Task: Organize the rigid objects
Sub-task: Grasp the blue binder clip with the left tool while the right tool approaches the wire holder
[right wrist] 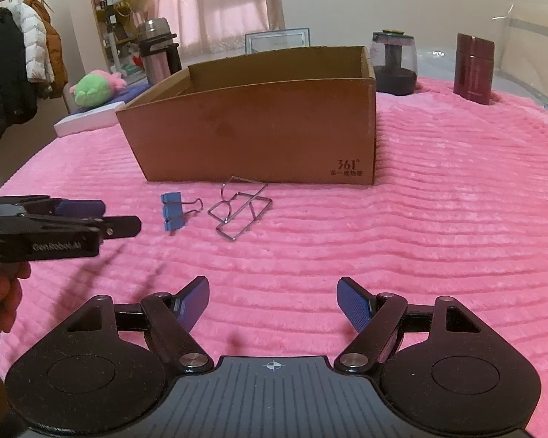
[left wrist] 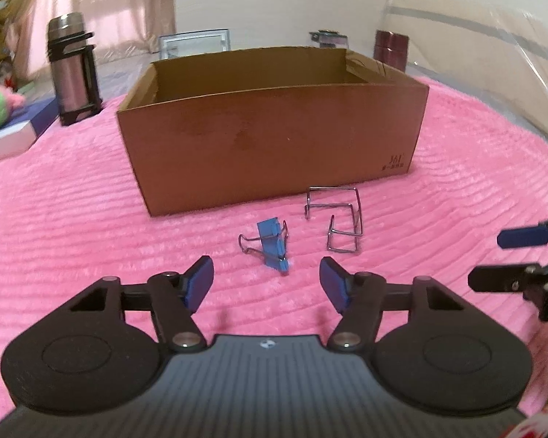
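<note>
A blue binder clip (left wrist: 273, 244) lies on the pink blanket just ahead of my open, empty left gripper (left wrist: 266, 279). A bent wire stand (left wrist: 338, 217) lies to its right, in front of an open cardboard box (left wrist: 270, 127). In the right wrist view the clip (right wrist: 172, 212) and wire stand (right wrist: 239, 207) lie left of centre before the box (right wrist: 259, 124). My right gripper (right wrist: 272, 301) is open and empty, well back from them. The left gripper (right wrist: 118, 217) shows at the left edge there; the right gripper (left wrist: 493, 257) shows at the right edge of the left wrist view.
A steel thermos (left wrist: 73, 69) stands back left, a dark red canister (right wrist: 473, 69) and a glass jar (right wrist: 394, 64) back right. A picture frame (right wrist: 277, 40) stands behind the box. A plush toy (right wrist: 95, 87) and a white pad (right wrist: 87, 120) lie off the blanket at left.
</note>
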The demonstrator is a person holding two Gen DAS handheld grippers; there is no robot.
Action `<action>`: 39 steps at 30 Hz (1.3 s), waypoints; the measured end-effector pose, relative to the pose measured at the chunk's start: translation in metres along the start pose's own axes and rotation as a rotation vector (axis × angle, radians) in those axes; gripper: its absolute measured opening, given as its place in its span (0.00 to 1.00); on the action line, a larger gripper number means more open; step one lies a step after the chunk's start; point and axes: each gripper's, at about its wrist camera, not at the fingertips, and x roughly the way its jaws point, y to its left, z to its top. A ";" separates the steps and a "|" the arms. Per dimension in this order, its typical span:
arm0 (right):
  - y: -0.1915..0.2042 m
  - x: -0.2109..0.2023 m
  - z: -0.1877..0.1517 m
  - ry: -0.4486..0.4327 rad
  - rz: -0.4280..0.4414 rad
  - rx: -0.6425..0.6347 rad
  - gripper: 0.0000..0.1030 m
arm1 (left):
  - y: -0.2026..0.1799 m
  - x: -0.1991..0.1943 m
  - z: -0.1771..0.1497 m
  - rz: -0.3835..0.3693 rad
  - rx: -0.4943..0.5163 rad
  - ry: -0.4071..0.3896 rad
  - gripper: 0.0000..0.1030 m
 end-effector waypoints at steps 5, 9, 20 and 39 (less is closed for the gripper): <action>-0.001 0.017 0.005 0.012 0.002 -0.004 0.72 | -0.003 0.020 0.003 -0.004 0.074 0.008 0.52; -0.003 0.029 0.008 0.024 0.003 0.002 0.72 | -0.008 0.036 0.004 -0.010 0.166 0.016 0.43; -0.004 0.054 0.009 0.056 -0.003 0.014 0.72 | -0.011 0.061 0.019 -0.085 0.284 -0.014 0.22; 0.013 0.066 0.009 0.070 -0.001 0.004 0.72 | 0.051 0.030 -0.013 -0.022 0.037 -0.020 0.24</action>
